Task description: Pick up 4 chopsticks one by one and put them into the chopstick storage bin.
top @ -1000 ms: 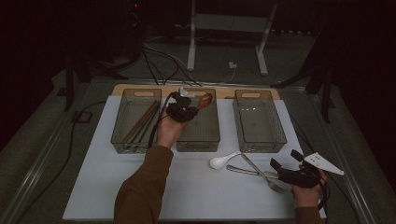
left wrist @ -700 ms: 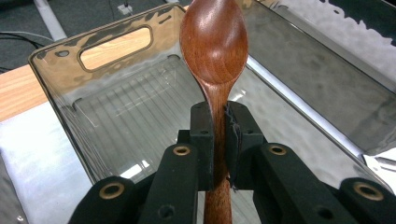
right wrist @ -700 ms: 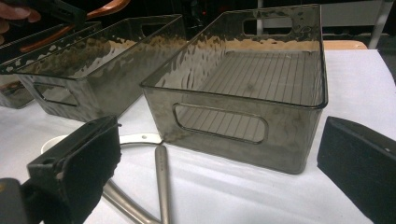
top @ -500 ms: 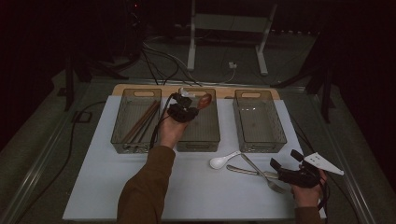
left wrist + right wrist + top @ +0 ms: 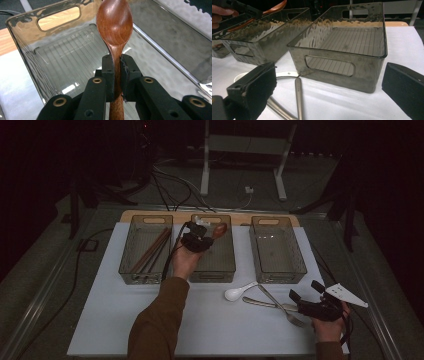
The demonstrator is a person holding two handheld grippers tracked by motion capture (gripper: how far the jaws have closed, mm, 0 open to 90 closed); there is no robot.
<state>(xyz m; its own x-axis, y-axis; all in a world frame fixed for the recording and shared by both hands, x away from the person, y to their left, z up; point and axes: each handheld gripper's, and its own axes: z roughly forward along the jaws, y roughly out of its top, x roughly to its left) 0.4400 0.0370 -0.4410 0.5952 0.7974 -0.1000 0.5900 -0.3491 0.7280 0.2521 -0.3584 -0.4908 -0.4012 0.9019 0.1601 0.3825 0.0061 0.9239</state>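
Note:
My left gripper (image 5: 197, 240) hovers over the middle clear bin (image 5: 215, 265), shut on the handle of a brown wooden spoon (image 5: 219, 230). The left gripper view has the two black jaws (image 5: 117, 63) clamped on the spoon's neck, its bowl (image 5: 114, 22) pointing toward the bin's far handle cut-out. My right gripper (image 5: 306, 292) rests at the mat's front right with its jaws wide apart and nothing between them. In the right gripper view, the open gripper (image 5: 329, 75) faces the empty right bin (image 5: 342, 47), with the wooden spoon (image 5: 274, 10) far off at the upper left.
The left bin (image 5: 131, 265) holds brown chopsticks (image 5: 152, 249). The right bin (image 5: 277, 252) is empty. A white spoon (image 5: 237, 292) and two metal utensils (image 5: 277, 305) lie on the white mat (image 5: 100, 320) just left of my right gripper. A wooden board (image 5: 180, 213) runs behind the bins.

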